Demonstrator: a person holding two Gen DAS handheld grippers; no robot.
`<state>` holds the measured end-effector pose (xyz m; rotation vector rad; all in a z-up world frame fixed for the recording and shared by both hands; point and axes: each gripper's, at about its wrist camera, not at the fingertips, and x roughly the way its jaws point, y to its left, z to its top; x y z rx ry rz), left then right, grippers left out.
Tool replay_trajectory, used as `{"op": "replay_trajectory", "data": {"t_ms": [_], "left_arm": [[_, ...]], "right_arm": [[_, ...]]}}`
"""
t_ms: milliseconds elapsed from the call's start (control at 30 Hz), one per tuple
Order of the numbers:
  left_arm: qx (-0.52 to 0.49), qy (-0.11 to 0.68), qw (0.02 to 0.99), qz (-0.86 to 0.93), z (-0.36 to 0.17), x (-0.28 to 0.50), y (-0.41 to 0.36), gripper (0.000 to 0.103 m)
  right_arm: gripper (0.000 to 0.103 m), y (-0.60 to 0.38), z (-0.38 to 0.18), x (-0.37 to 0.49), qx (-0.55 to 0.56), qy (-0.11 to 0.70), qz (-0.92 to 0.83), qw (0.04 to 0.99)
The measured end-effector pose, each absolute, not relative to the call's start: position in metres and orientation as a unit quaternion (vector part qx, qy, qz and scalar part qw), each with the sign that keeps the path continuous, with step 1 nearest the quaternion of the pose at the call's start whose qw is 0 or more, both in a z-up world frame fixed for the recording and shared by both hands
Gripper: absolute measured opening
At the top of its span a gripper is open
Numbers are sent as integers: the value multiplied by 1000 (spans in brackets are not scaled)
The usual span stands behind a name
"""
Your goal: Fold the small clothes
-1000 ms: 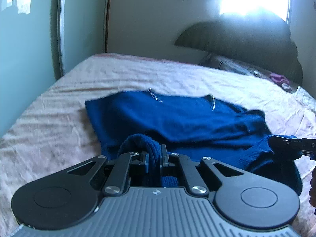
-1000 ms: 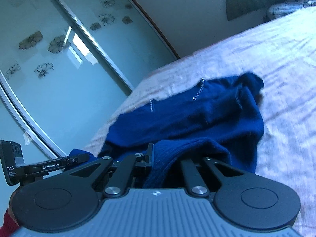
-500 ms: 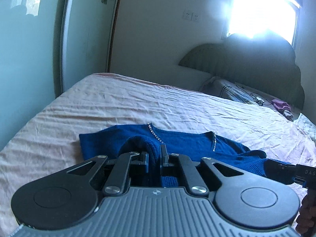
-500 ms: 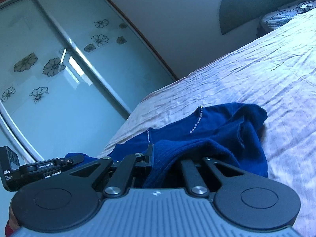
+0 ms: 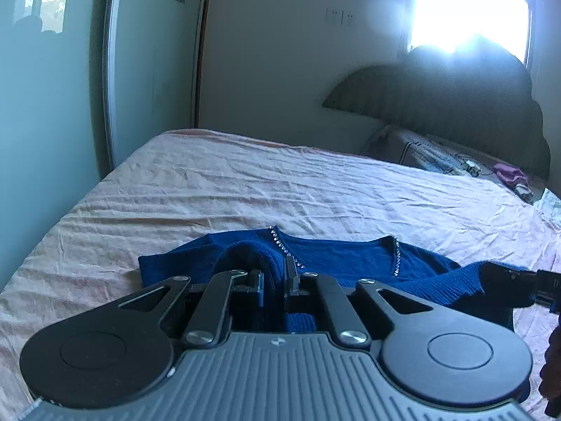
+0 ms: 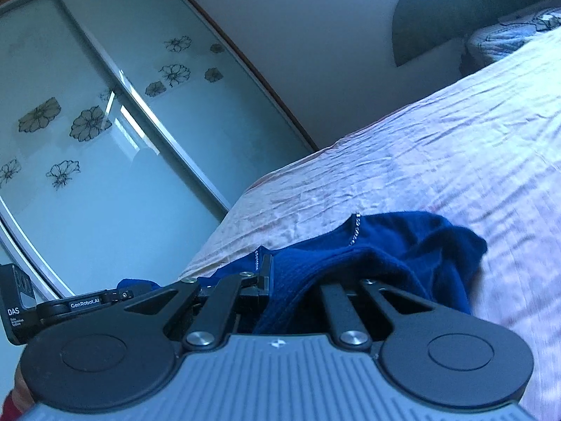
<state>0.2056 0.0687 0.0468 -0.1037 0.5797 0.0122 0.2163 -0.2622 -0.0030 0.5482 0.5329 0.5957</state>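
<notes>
A dark blue knit sweater (image 5: pixel 336 256) with a sparkly neckline lies on the pink bedsheet (image 5: pixel 245 189). My left gripper (image 5: pixel 275 280) is shut on a bunched fold of its near edge. My right gripper (image 6: pixel 291 280) is shut on another fold of the sweater (image 6: pixel 403 245), which drapes over its right finger. The right gripper shows at the right edge of the left wrist view (image 5: pixel 519 284), and the left gripper at the left edge of the right wrist view (image 6: pixel 70 305). Much of the sweater is hidden behind the gripper bodies.
Sliding glass wardrobe doors (image 6: pixel 105 133) with flower prints run along the bed's left side. A dark headboard (image 5: pixel 455 105) and pillows (image 5: pixel 431 158) stand at the far right under a bright window. A purple cloth (image 5: pixel 512 175) lies near the pillows.
Both grippers have carried the held near edge forward over the sweater, toward its neckline. Less of the sweater shows beyond the fingers. Both stay shut on fabric.
</notes>
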Motion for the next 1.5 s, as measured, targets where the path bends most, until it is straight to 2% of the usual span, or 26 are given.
{"op": "replay_trajectory", "data": {"t_ms": [367, 767, 800, 833, 900, 1067, 1100, 1133, 1167, 1200, 1233, 1267, 1300, 1367, 1400, 1433, 1500], "left_arm": [[-52, 314, 948, 12, 50, 244, 82, 9], [-97, 346, 933, 18, 10, 307, 90, 10], [-98, 352, 931, 18, 6, 311, 91, 13], [-101, 356, 929, 20, 2, 315, 93, 25], [-105, 361, 926, 17, -4, 318, 97, 25], [-111, 356, 928, 2, -2, 314, 103, 40], [-111, 355, 928, -2, -1, 312, 104, 47], [-111, 353, 929, -2, 2, 312, 104, 61], [-108, 350, 931, 6, 4, 311, 104, 70], [-102, 342, 934, 19, 7, 310, 105, 86], [-93, 332, 938, 35, 9, 308, 106, 93], [-83, 321, 942, 46, 12, 307, 108, 93], [-79, 320, 943, 49, 13, 307, 110, 93], [-87, 327, 939, 54, 14, 305, 118, 93], [-94, 331, 937, 53, 13, 302, 122, 93], [-97, 334, 936, 51, 12, 299, 125, 93], [-90, 341, 935, 46, 10, 290, 129, 93]], "right_arm": [[6, -250, 4, 248, 252, 267, 289, 884], [6, -245, -23, 300, 277, 293, 242, 882], [6, -245, -26, 303, 278, 295, 239, 882], [6, -245, -28, 306, 279, 298, 236, 882], [6, -245, -34, 312, 285, 305, 233, 878], [7, -247, -52, 325, 297, 341, 215, 866], [8, -248, -54, 326, 300, 345, 214, 863], [8, -249, -56, 327, 302, 346, 214, 862], [8, -249, -58, 327, 304, 346, 214, 861], [8, -250, -58, 327, 304, 345, 214, 862], [9, -249, -58, 327, 304, 345, 214, 862], [10, -249, -58, 327, 303, 345, 214, 862], [12, -249, -58, 328, 302, 345, 216, 862], [27, -247, -57, 329, 300, 346, 216, 862], [41, -248, -56, 331, 300, 344, 218, 862], [60, -248, -55, 331, 302, 339, 221, 863], [77, -249, -51, 329, 304, 321, 225, 868]]}}
